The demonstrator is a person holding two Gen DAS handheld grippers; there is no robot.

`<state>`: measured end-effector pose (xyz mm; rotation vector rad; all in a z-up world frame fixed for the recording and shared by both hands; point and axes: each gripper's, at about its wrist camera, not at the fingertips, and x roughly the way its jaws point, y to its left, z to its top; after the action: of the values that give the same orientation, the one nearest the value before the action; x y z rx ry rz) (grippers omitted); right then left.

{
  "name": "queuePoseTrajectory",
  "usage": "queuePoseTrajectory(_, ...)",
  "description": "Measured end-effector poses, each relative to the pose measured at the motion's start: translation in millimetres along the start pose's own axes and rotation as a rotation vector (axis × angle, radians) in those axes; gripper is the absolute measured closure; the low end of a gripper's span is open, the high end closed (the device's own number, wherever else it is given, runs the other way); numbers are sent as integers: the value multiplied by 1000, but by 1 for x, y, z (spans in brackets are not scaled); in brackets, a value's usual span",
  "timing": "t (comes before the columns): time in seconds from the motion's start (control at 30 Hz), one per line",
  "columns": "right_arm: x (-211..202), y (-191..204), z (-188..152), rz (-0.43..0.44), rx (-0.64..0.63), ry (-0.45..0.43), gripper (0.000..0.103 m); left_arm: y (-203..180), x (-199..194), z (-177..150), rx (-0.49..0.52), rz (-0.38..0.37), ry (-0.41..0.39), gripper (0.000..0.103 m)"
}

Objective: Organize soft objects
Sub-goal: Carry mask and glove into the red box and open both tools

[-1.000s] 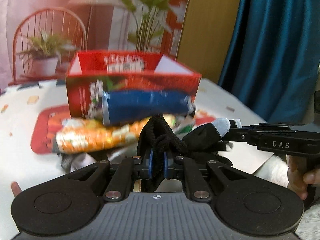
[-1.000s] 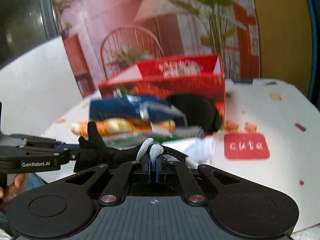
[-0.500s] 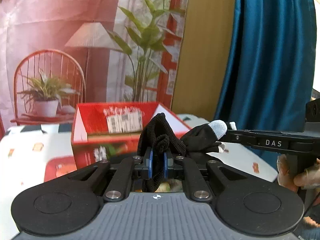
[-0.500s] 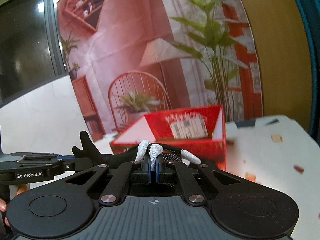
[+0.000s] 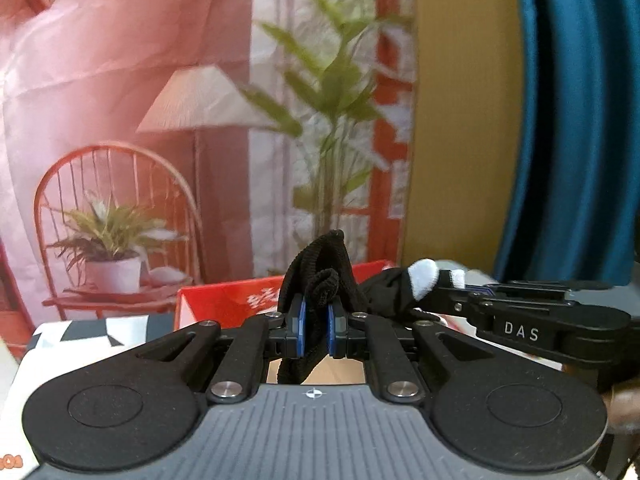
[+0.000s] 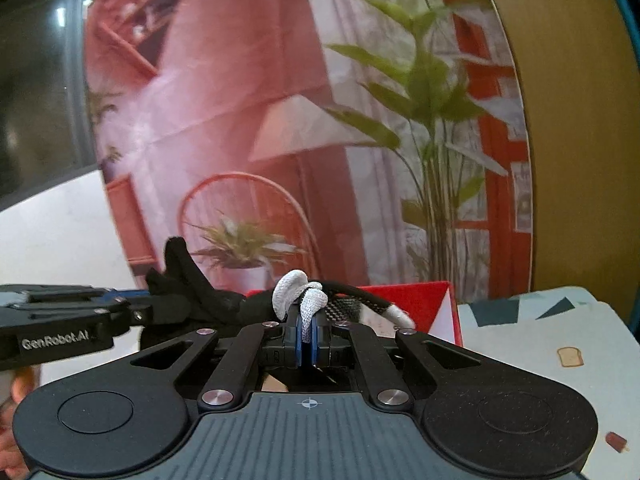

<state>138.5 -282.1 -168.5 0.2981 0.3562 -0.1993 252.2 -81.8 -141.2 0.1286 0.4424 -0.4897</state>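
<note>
Both hand-held grippers, left (image 5: pixel 316 330) and right (image 6: pixel 307 338), are pinching one glove (image 5: pixel 384 292) stretched between them; box (image 6: pixel 416 300) lying at 12 o'clock.

Right gripper (image 6: pixel 307 344): blue pads closed on a white knit fingertip of a black glove (image 6: pixel 224 304). Fabric pinched thin between the pads; a second white tip bunches just above them. A third white-tipped finger trails right, over the gripper's right linkage.

Glove spans leftward to the left gripper (image 6: pixel 140 308), which enters from the left edge, labelled "GenRobot.AI". Its tip is buried in the black cuff end; one black part of the glove stands upright above it.

Behind the glove: red box (image 6: pixel 424 300), open top, white flap on its right side. Patterned tablecloth (image 6: pixel 540 344) to the right. Printed backdrop (image 6: pixel 280 120) with chair, lamp, plants behind.
</note>
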Motion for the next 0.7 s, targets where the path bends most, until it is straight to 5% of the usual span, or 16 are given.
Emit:
queuePoseTrajectory(0.4,75,-21,-42,-31,36,207,98,37,69,-37,-110,67,238,91)
queuePoseTrajectory(0.6,82,-23,-53,-51,46,253,97,39,71,-47,-87,43,266,87)
queuePoseTrajectory(0.7,81,-24,-55,-69,38,254,89,41,69,-48,-98,39,265,68)
